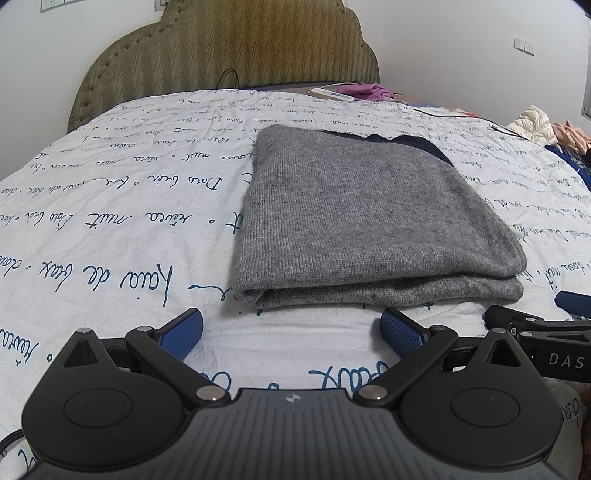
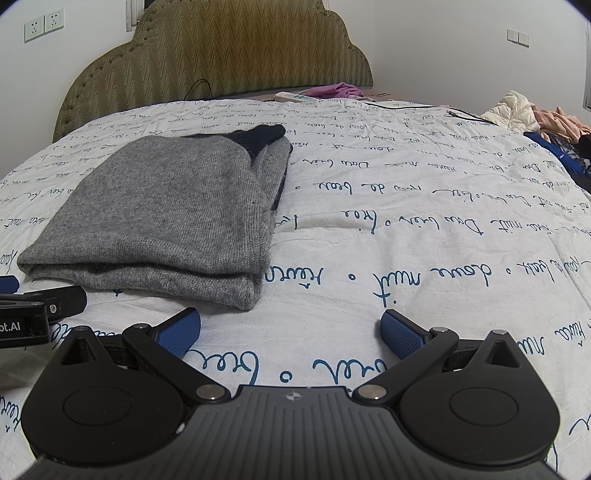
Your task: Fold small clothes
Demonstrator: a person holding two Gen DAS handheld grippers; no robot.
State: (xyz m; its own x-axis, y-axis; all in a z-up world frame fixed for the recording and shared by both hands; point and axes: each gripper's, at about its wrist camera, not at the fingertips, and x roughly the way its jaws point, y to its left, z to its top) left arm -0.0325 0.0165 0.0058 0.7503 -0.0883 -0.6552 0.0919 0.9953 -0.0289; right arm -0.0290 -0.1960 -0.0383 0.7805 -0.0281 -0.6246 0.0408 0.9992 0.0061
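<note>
From the left wrist camera, the left gripper hung just above the bedsheet with its blue-padded fingers spread wide and nothing between them. The grey sweater lay folded on the sheet directly ahead, its thick folded edge facing the gripper, near the fingertips but not touching them. A dark navy part of the garment showed at its far right corner. At the right edge of this view, the right gripper appeared from the side, low over the sheet just right of the sweater's near corner.

From the right wrist camera, the right gripper likewise stood with its fingers parted and empty over the printed sheet. Here the sweater lay ahead and to the left, off the gripper's line, and its right side showed stacked layers with the navy part on the far end. The left gripper entered at the left edge, just short of the sweater's near fold. This view also showed wall sockets left of the padded headboard.
</note>
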